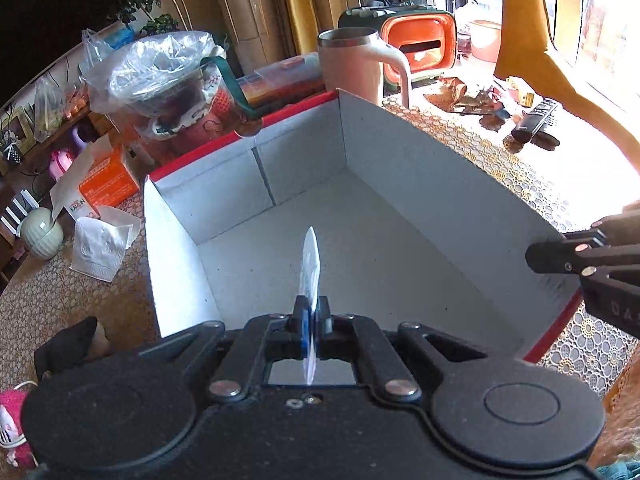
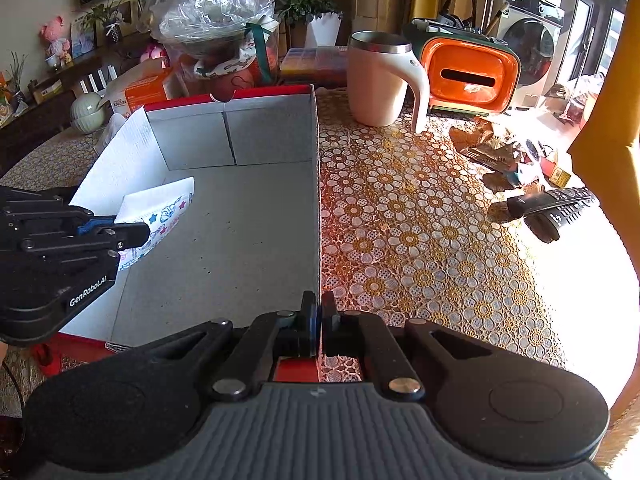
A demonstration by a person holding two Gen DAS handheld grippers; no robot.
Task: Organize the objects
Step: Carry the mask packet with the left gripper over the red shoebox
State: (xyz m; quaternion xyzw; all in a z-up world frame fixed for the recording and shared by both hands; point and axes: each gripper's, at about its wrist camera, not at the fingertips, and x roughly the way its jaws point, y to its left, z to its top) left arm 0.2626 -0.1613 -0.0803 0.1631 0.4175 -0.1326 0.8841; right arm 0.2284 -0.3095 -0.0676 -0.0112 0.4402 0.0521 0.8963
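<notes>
An open cardboard box (image 1: 440, 200), grey inside and red outside, sits on the flower-patterned tablecloth. My left gripper (image 1: 311, 312) is shut on a flat white packet (image 1: 310, 264) with cartoon prints, seen edge-on and hanging over the box floor. In the right wrist view that gripper (image 2: 134, 236) comes in from the left over the box (image 2: 272, 136) with the packet (image 2: 160, 208) sticking out ahead of it. My right gripper (image 2: 319, 312) is shut on the top edge of the box's right wall near the front corner; it also shows at the box rim (image 1: 560, 258).
A beige mug (image 2: 376, 80) and an orange tissue holder (image 2: 468, 76) stand behind the box. Two black remotes (image 2: 560, 208) and crumpled wrappers lie at right. A plastic-covered bowl (image 1: 160, 80), an orange carton (image 1: 108, 184) and a loose tissue (image 1: 100, 248) crowd the left.
</notes>
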